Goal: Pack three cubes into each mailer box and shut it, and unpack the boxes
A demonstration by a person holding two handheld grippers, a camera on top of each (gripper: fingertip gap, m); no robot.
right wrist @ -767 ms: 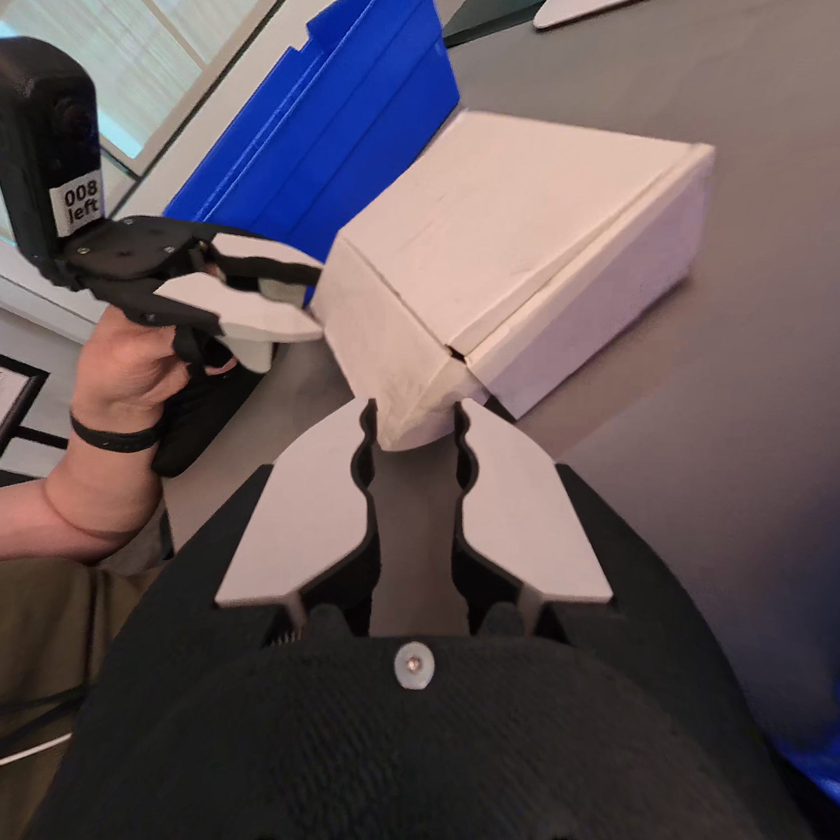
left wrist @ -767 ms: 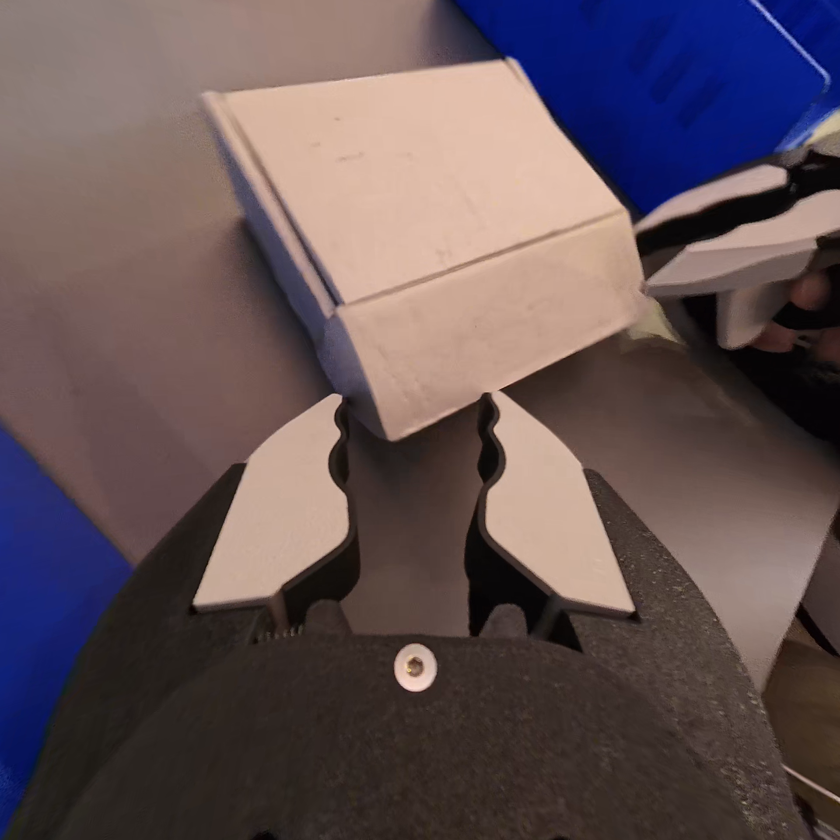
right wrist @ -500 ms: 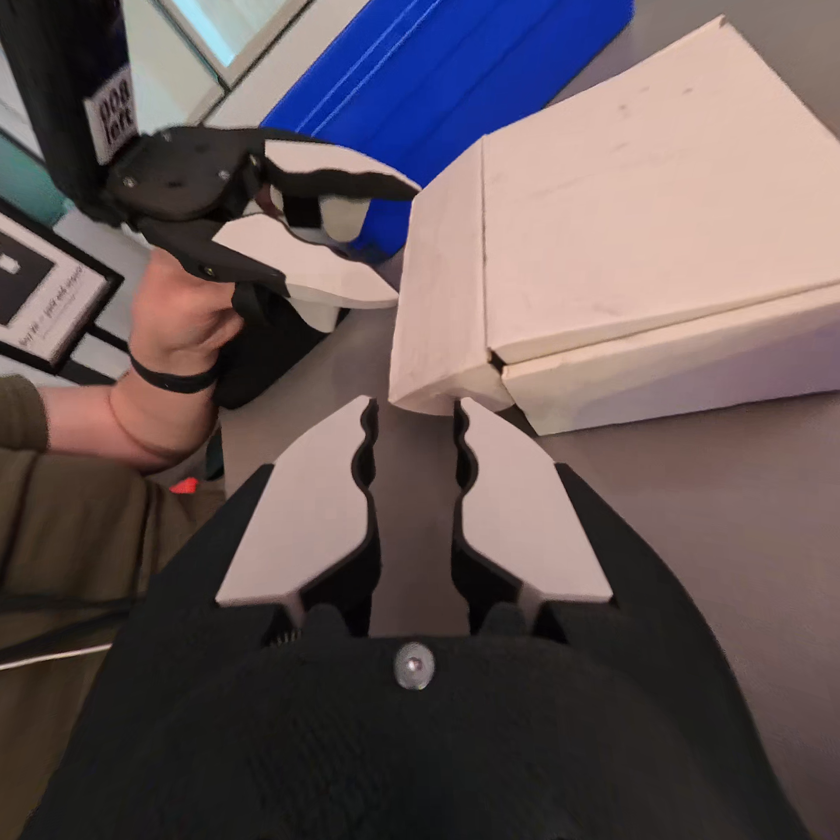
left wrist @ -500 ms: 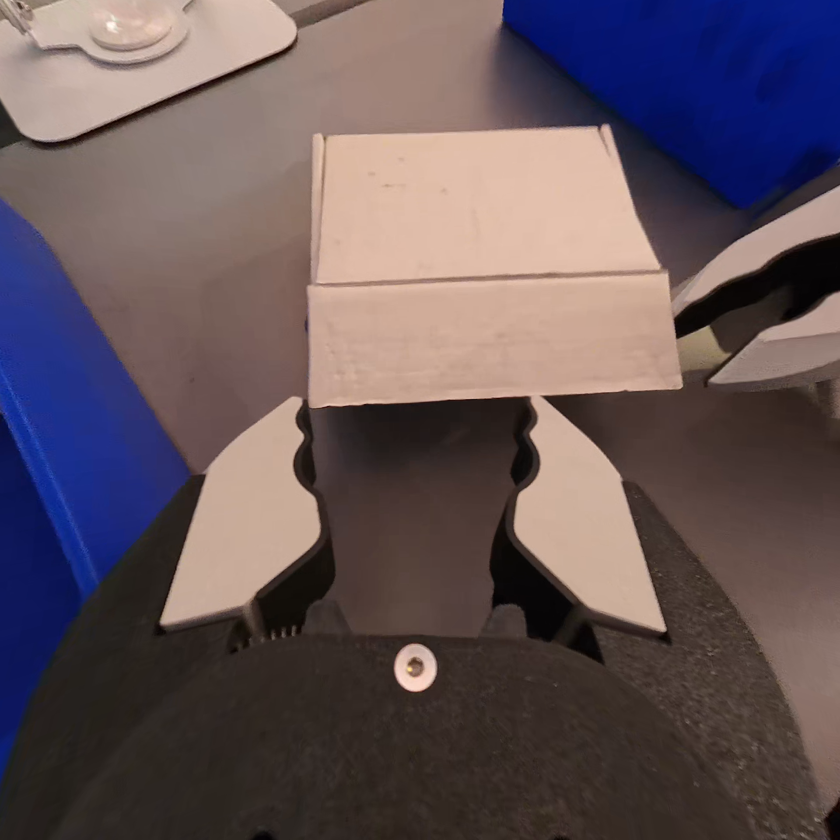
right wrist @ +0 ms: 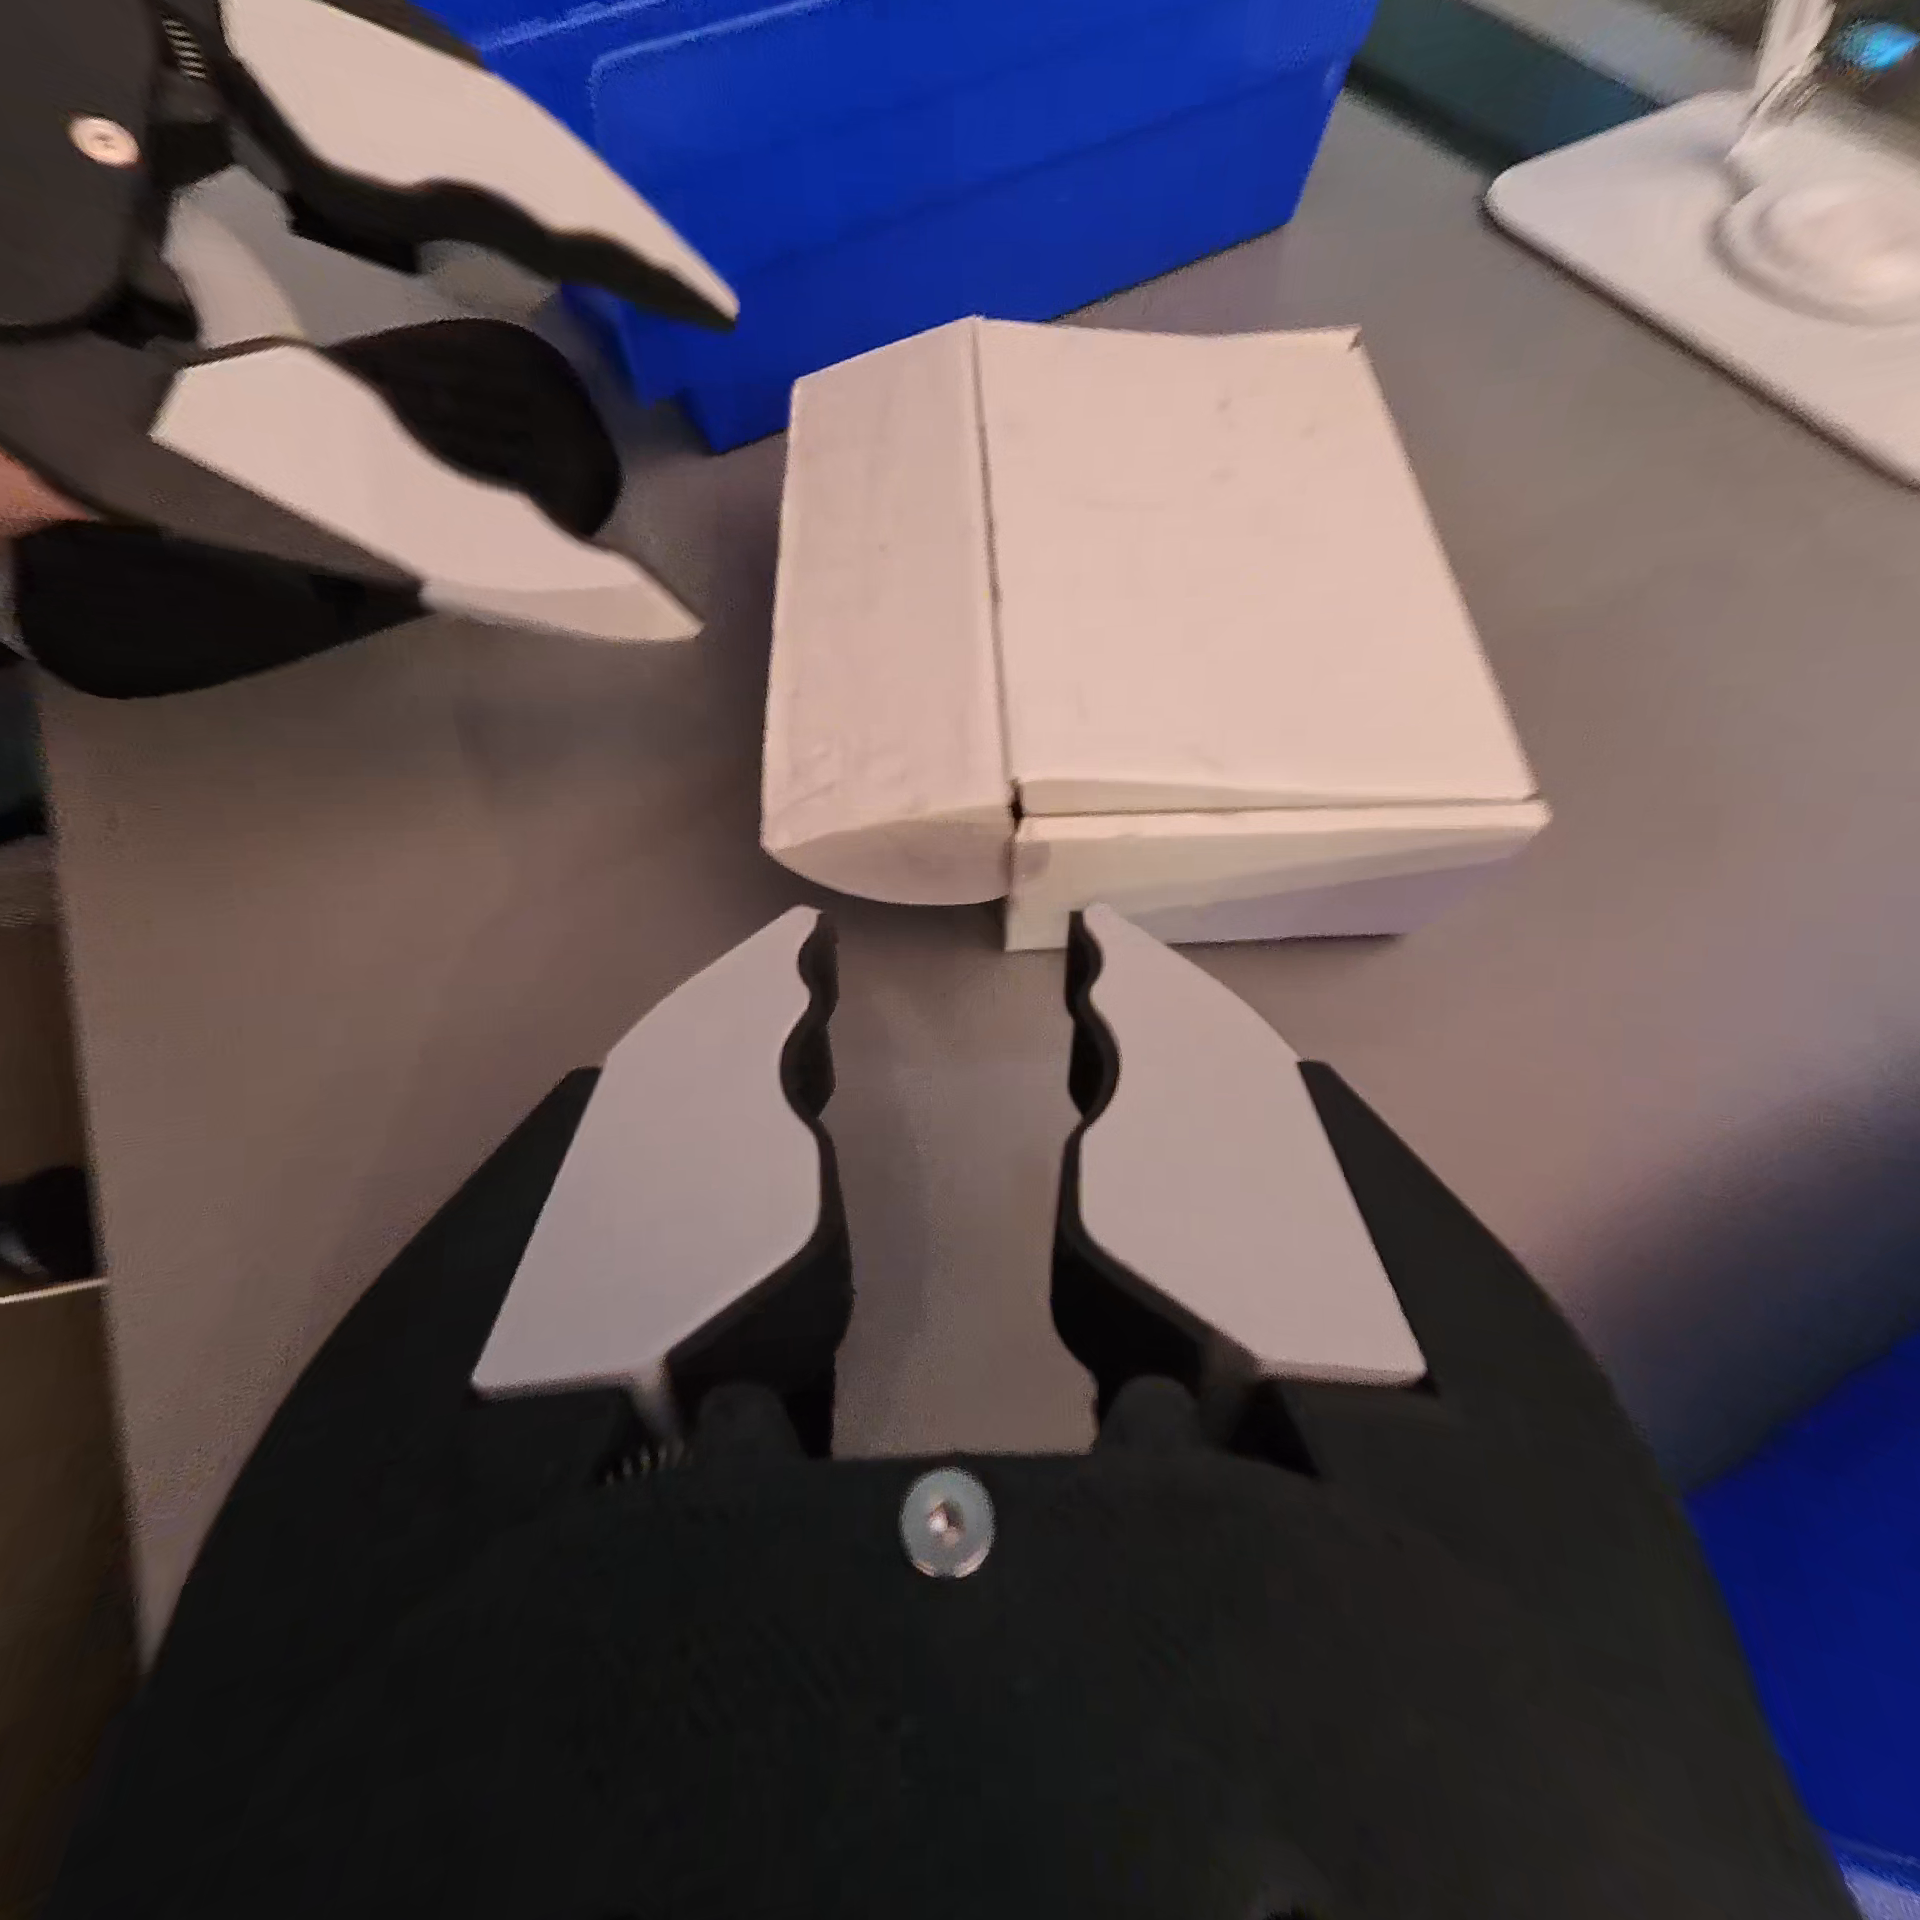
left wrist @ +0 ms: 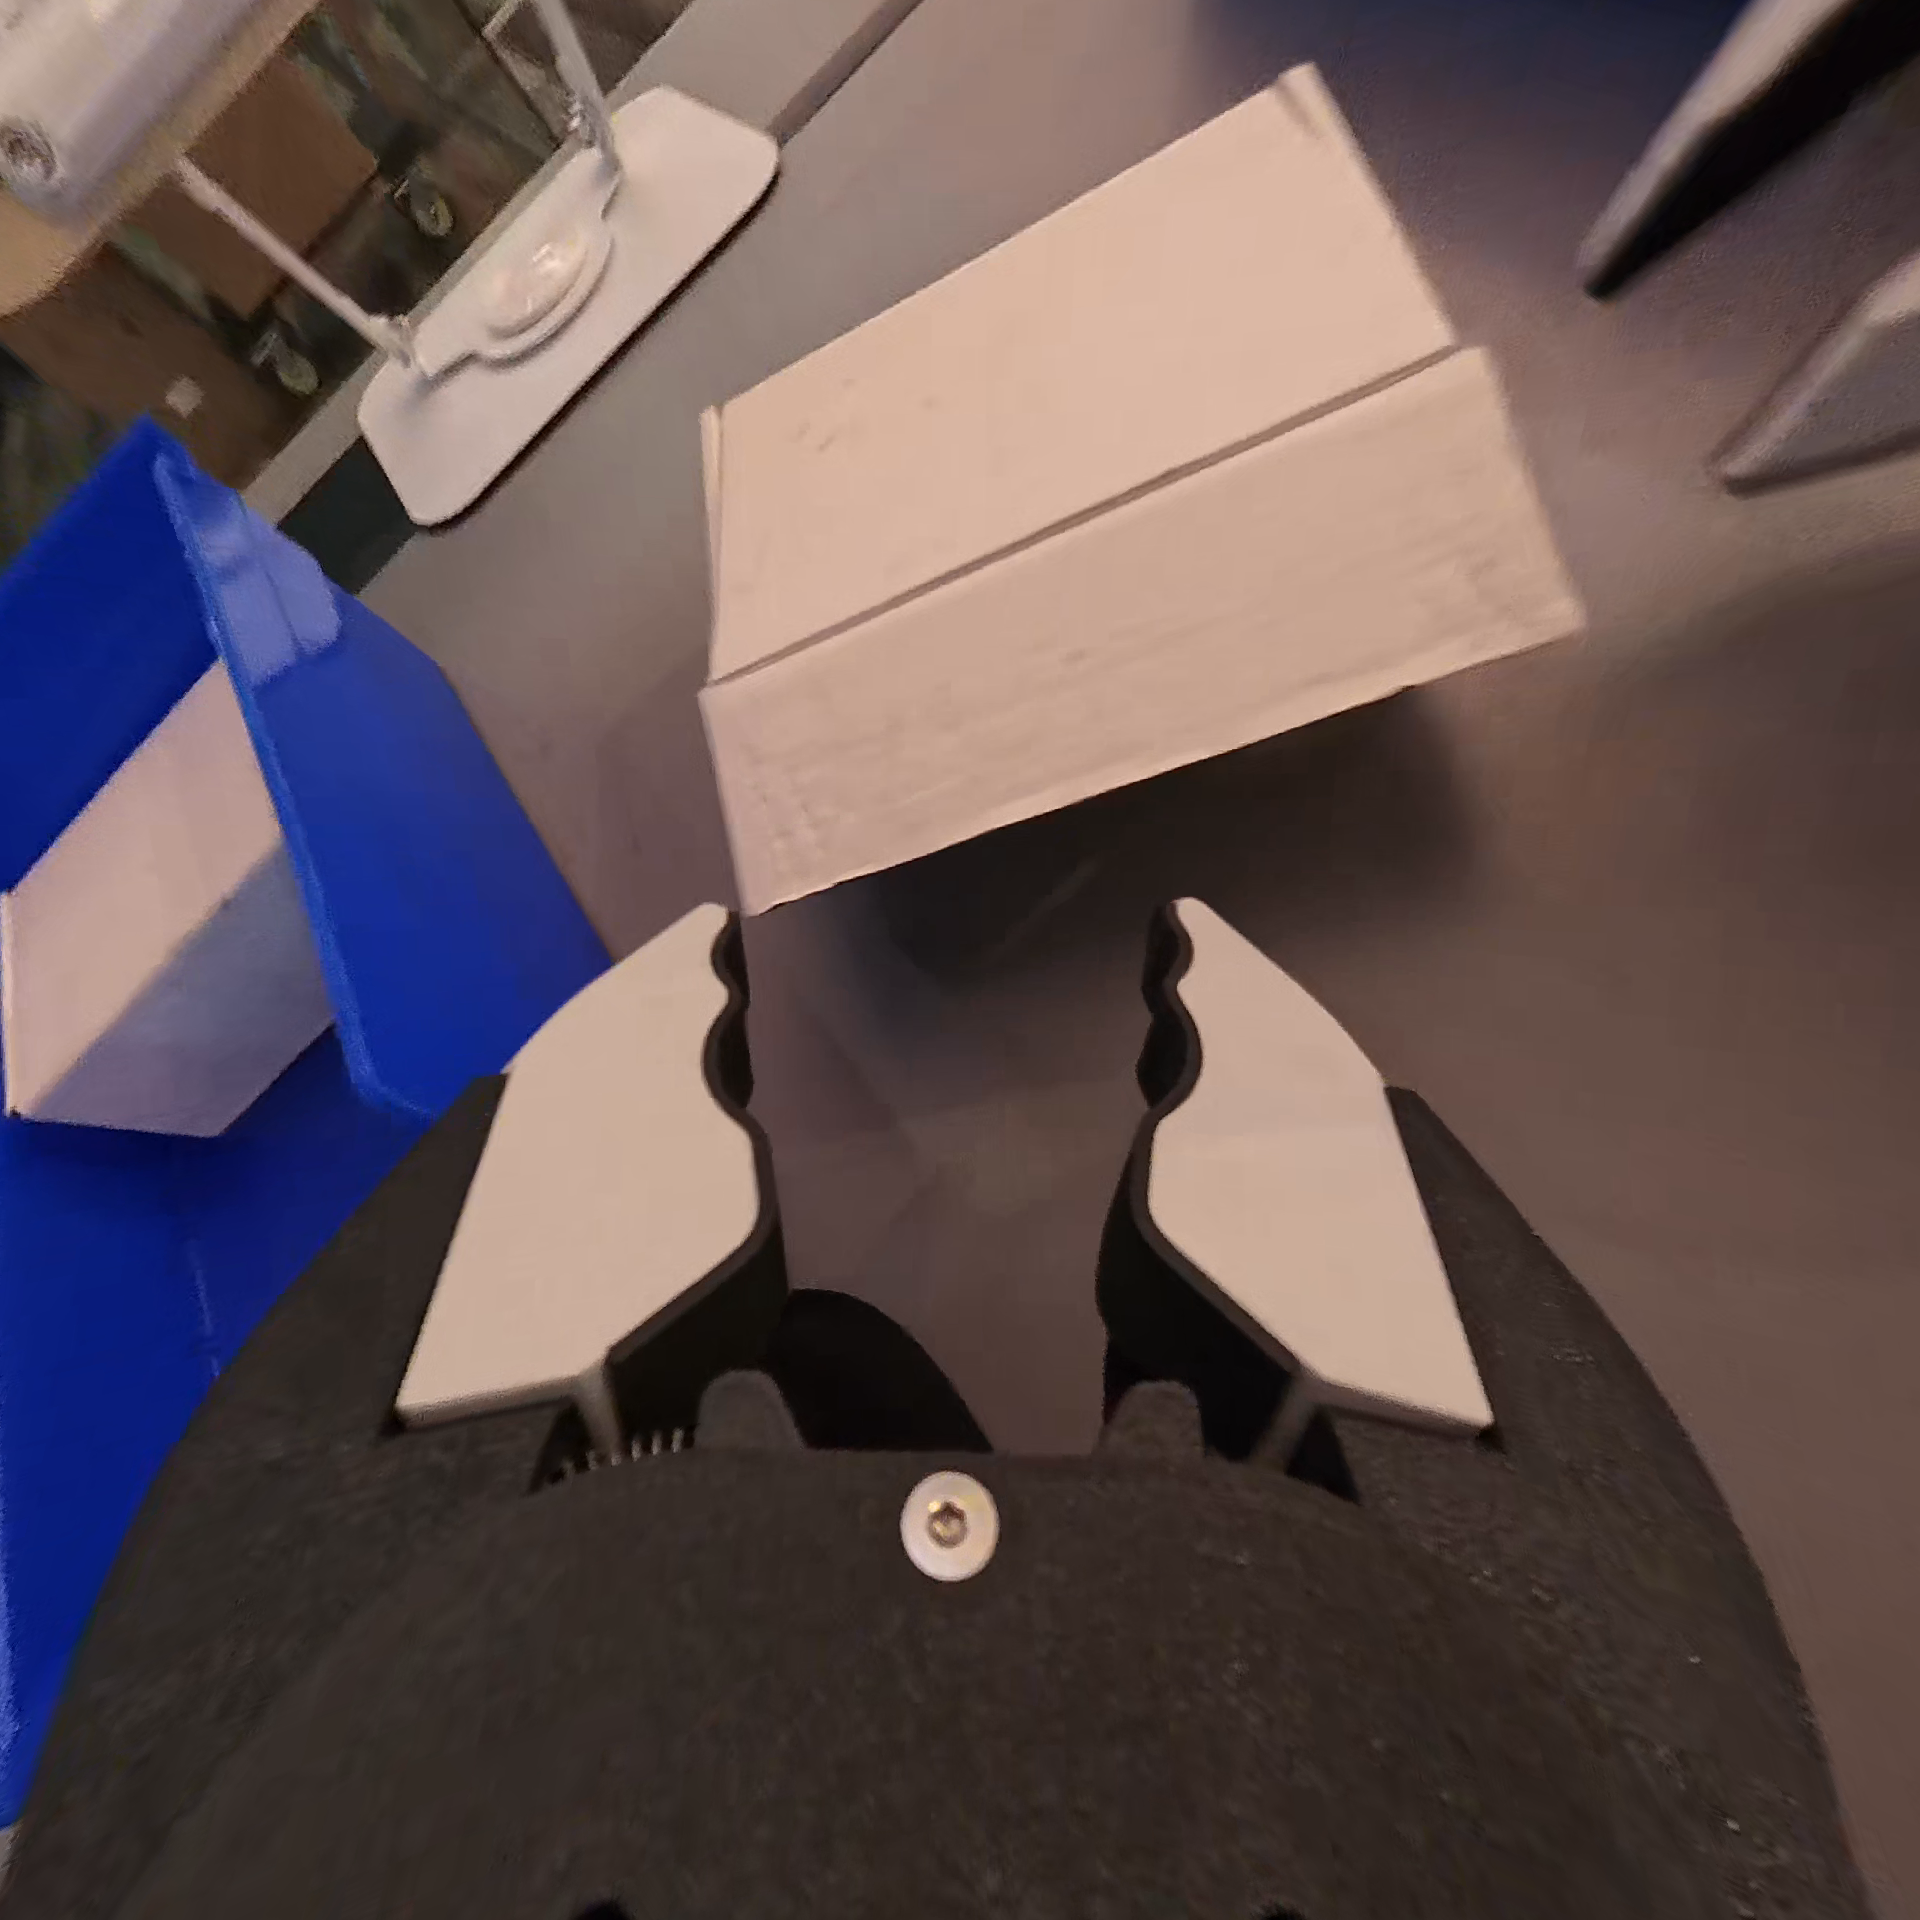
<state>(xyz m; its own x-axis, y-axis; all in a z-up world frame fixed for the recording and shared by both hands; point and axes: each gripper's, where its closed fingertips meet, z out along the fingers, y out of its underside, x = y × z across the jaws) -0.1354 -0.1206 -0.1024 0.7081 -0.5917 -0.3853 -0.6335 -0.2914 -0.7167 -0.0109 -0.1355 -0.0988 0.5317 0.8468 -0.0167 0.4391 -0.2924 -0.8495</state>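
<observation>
A closed white mailer box (right wrist: 1195, 582) lies on the grey table (right wrist: 416, 935); its front flap bulges a little at the left end. It also shows in the left wrist view (left wrist: 1091, 520), just beyond my fingers. My left gripper (left wrist: 951, 920) is open and empty, its left fingertip (left wrist: 717, 935) close to the box's near corner. In the right wrist view the left gripper (right wrist: 707, 468) hovers left of the box. My right gripper (right wrist: 948, 925) is open and empty, just short of the box's near side. No cubes are in view.
A blue bin (left wrist: 395, 883) at the left holds another white box (left wrist: 156, 914). A blue bin (right wrist: 935, 156) stands behind the mailer box. A white stand base (right wrist: 1714, 260) sits at the back right. Another blue surface (right wrist: 1818, 1558) is at the lower right.
The left gripper has opened wider and swung round to the box's front face. The right gripper has opened slightly and drawn back a little. The box now lies flat.
</observation>
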